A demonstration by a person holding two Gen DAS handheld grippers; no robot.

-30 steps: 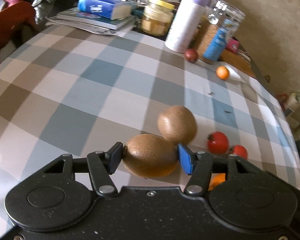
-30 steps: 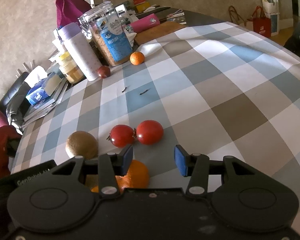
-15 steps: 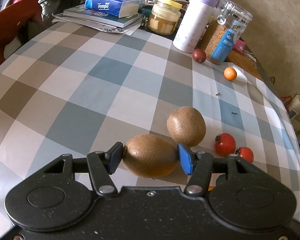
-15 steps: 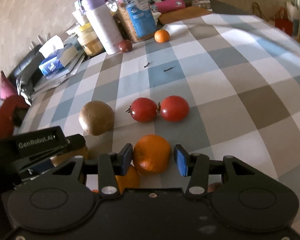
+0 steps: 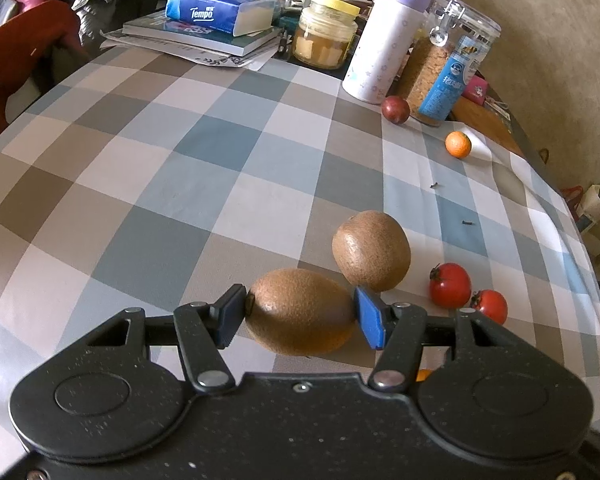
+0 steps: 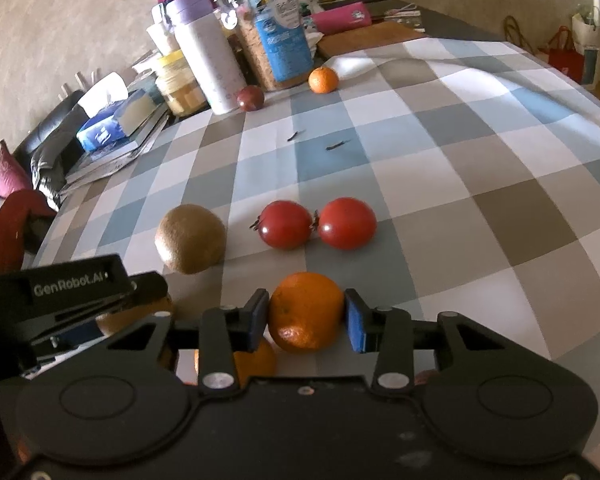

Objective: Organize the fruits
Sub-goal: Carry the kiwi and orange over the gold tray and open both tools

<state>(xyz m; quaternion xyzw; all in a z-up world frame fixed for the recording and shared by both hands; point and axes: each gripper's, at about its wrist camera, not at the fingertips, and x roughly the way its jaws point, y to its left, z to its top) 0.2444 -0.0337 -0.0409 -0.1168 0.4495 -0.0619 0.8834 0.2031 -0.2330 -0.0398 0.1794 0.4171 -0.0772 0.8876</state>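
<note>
Leftmost, my left tongs (image 5: 300, 316) grasp a kiwi (image 5: 300, 312) above the checked table (image 5: 160, 184); a second kiwi (image 5: 372, 250) lies just beyond, two tomatoes (image 5: 450, 285) beside it. Further right, my right tongs (image 6: 306, 318), jaws having just closed, grip an orange (image 6: 306, 312), both pads touching its sides; another orange (image 6: 256, 362) lies underneath.

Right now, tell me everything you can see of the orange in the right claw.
The orange is round, bright, with dimpled peel and a pale scuffed patch low on its front. It sits between the blue pads of the right claw, whose jaws have just been closing; both pads touch its sides. Another orange lies just behind-left, partly hidden. Whether it rests on the checked tablecloth is unclear.
</note>
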